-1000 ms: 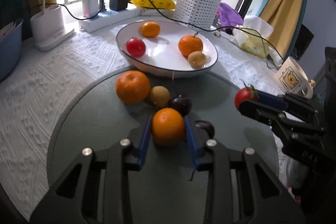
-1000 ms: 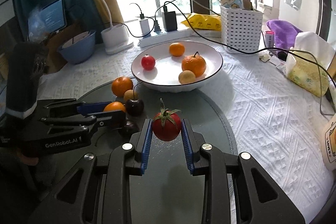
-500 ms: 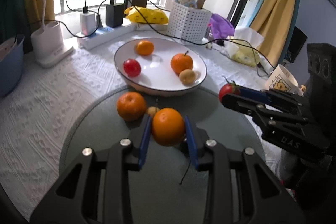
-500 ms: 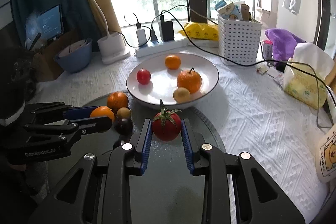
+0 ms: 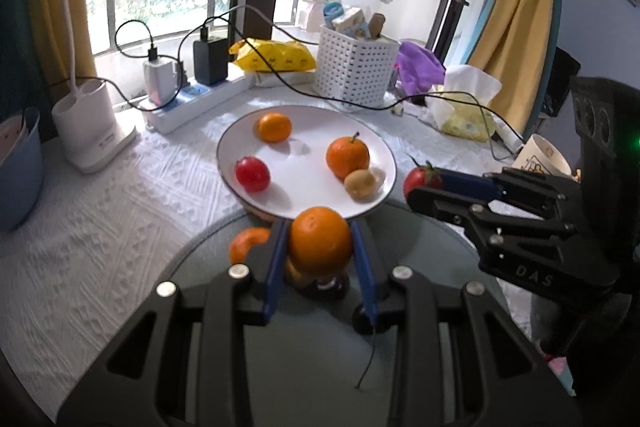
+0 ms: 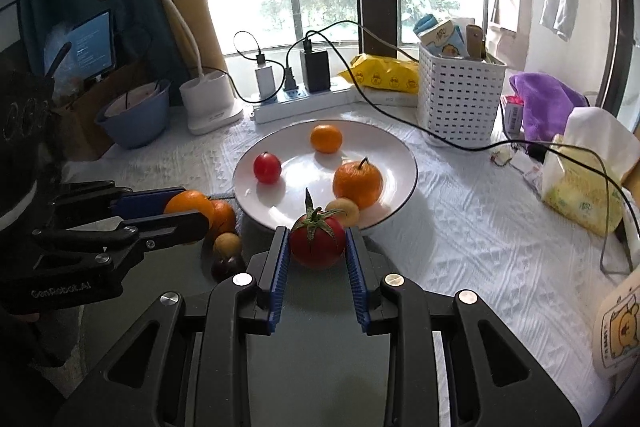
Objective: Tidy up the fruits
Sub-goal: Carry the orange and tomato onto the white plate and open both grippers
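My left gripper (image 5: 320,247) is shut on an orange (image 5: 320,241) and holds it above the dark round mat (image 5: 304,367), just short of the white plate (image 5: 384,151). My right gripper (image 6: 317,245) is shut on a red tomato (image 6: 317,243) with a green stem, near the plate's (image 6: 400,155) front rim. The plate holds two oranges (image 6: 357,183), a small red fruit (image 6: 267,167) and a yellow-brown fruit (image 6: 344,211). On the mat stay an orange (image 6: 223,217), a yellow-brown fruit (image 6: 227,244) and a dark plum (image 6: 225,267).
A white slotted basket (image 6: 460,103), power strip with chargers (image 6: 304,95), black cables, a lamp base (image 6: 210,103), a blue bowl (image 6: 134,115), a tissue pack (image 6: 584,187) and a mug (image 6: 618,331) ring the plate on the white cloth.
Both grippers rose and moved forward toward the plate, each still holding its fruit. The fruits left on the mat now lie below and behind the left fingers.
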Available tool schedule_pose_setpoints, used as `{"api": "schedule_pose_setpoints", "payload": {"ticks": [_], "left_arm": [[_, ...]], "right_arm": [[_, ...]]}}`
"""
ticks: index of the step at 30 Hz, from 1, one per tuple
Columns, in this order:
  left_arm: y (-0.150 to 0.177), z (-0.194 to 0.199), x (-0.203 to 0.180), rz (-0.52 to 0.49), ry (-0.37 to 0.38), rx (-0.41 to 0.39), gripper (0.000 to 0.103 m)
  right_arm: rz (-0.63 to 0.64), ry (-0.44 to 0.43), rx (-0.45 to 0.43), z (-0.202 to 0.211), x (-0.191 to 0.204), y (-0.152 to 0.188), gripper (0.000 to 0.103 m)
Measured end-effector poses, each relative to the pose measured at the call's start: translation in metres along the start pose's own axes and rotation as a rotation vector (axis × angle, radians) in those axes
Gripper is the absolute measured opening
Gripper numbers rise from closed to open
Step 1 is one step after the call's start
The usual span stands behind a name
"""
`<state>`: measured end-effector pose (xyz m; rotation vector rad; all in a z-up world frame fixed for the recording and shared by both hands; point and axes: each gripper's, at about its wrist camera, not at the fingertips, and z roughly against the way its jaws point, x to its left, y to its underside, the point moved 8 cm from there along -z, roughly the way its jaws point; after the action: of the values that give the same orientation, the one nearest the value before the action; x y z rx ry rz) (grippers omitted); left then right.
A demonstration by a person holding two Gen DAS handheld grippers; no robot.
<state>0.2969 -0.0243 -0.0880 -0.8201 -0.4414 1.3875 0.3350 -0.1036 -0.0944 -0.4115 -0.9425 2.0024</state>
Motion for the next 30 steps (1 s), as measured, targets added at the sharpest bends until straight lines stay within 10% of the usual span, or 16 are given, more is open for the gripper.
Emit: {"api": "schedule_pose_setpoints", "payload": {"ticks": [30], "left_arm": [[-0.036, -0.065, 0.020, 0.054, 0.001, 0.020, 0.033]], "right_arm": [[-0.075, 0.112, -0.046, -0.055, -0.067, -0.051, 0.030]]}}
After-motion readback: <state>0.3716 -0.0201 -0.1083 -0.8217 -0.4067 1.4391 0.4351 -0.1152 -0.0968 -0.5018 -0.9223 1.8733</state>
